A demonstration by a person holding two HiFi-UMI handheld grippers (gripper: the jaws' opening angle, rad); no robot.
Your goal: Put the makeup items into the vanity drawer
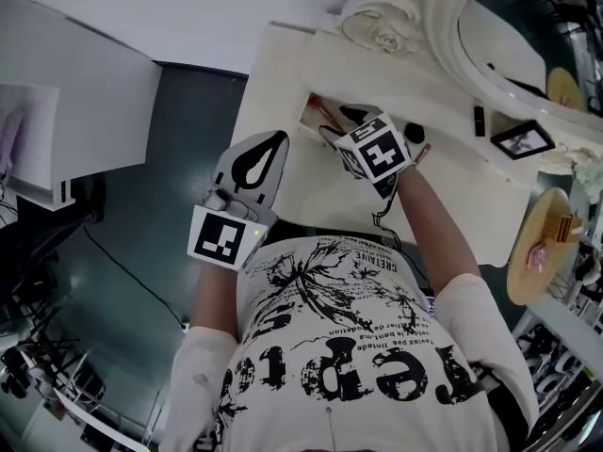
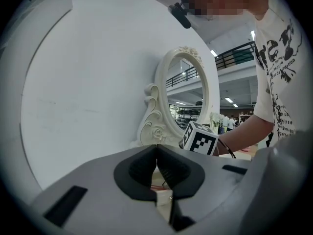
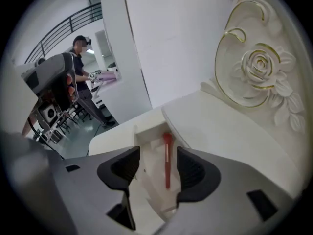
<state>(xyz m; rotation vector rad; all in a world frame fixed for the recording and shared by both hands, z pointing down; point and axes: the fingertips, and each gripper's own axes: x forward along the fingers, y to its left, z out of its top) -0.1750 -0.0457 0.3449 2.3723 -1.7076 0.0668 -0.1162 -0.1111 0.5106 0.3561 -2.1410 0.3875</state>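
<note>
Your right gripper [image 3: 157, 156] hangs over the open cream vanity drawer [image 3: 142, 131] with its jaws half apart and gripping nothing. The slim red makeup brush [image 3: 167, 163] lies loose on the drawer floor. Your left gripper [image 2: 156, 153] is closed and empty, left of the drawer, at the tabletop's left edge.

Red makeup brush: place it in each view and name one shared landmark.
Head view: brush in the open drawer, upper centre.
Left gripper view: not made out.
Right gripper view: lower centre, lying in the drawer.
Shared landmark: the carved rose.
</note>
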